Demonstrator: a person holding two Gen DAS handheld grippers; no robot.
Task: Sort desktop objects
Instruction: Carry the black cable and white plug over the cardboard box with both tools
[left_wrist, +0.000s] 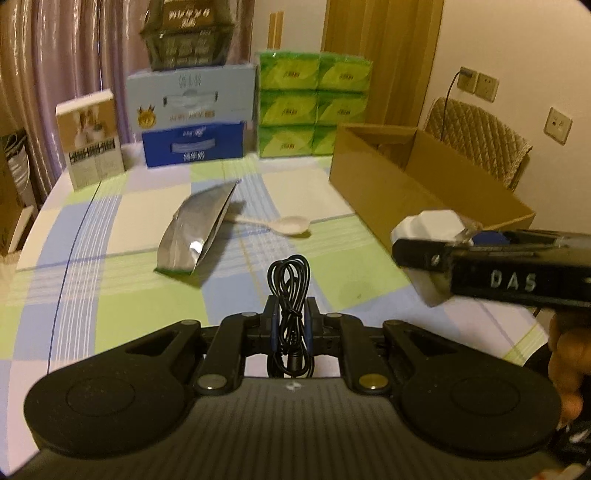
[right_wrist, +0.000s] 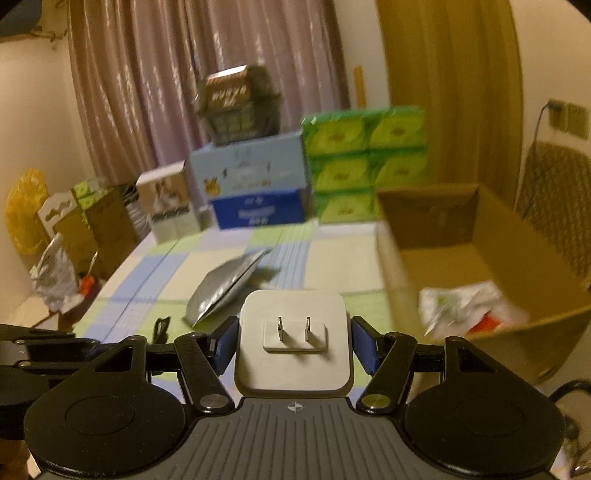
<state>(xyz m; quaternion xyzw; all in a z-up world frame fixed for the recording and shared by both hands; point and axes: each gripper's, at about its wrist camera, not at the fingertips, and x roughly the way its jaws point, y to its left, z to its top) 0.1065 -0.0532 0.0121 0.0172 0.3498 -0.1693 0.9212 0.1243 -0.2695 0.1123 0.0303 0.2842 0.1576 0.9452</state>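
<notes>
My left gripper (left_wrist: 291, 317) is shut on a coiled black cable (left_wrist: 291, 295) and holds it above the checked tablecloth. My right gripper (right_wrist: 293, 341) is shut on a white plug adapter (right_wrist: 293, 341) with two metal prongs facing the camera; the left wrist view shows that adapter (left_wrist: 424, 225) in the right gripper (left_wrist: 424, 254) at the right, beside the open cardboard box (left_wrist: 373, 184). A silver foil pouch (left_wrist: 197, 230) and a pale plastic spoon (left_wrist: 284, 223) lie on the table ahead. The box (right_wrist: 480, 266) holds crumpled wrappers (right_wrist: 469, 306).
Stacked at the table's far edge are green tissue packs (left_wrist: 314, 103), a light blue carton (left_wrist: 192, 99), a dark blue box (left_wrist: 194, 142) and a tan box (left_wrist: 92, 136). A padded chair (left_wrist: 480, 136) stands behind the cardboard box. Bags and boxes (right_wrist: 74, 229) crowd the floor to the left.
</notes>
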